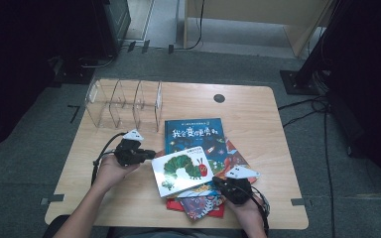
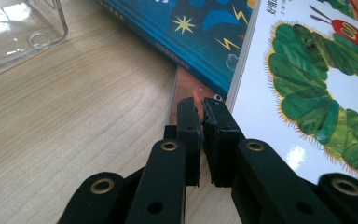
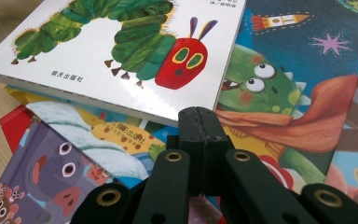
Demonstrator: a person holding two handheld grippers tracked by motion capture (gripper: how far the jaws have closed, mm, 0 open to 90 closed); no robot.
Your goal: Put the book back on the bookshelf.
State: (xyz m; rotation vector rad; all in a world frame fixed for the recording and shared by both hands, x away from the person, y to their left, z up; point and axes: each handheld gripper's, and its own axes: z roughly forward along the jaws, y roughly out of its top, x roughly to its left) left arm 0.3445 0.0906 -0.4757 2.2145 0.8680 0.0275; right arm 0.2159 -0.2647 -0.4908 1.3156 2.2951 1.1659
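Item: white caterpillar book (image 1: pixel 182 171), hardcover, lying face up on top of a loose pile of picture books at the near middle of the wooden table (image 1: pixel 258 114). It sits skewed, its left edge overhanging the pile toward the bare wood.

Beneath it: blue book (image 1: pixel 193 133), the farthest of the pile, partly covered by the white cover; a dinosaur-cover book (image 3: pixel 279 88) to its right; a purple book (image 3: pixel 42 172) and a red one (image 1: pixel 171 204) at the near edge.

Left gripper (image 2: pixel 200 109): jaws nearly together with a slim gap, nothing between them, tips just beside the caterpillar book's left edge and low over the table.

Right gripper (image 3: pixel 199 122): jaws fully together, empty, tips close to the book's near right corner, above the pile.

Beyond: clear acrylic divider rack (image 1: pixel 124 103), standing empty at the far left of the table, well apart from the pile.

Risks, as judged: with both pairs of jaws closed, a push from either side may slide the glossy cover across the pile rather than lift it, or drag the lower books along. A pinch on one corner alone could let the heavy book swing or slip free.
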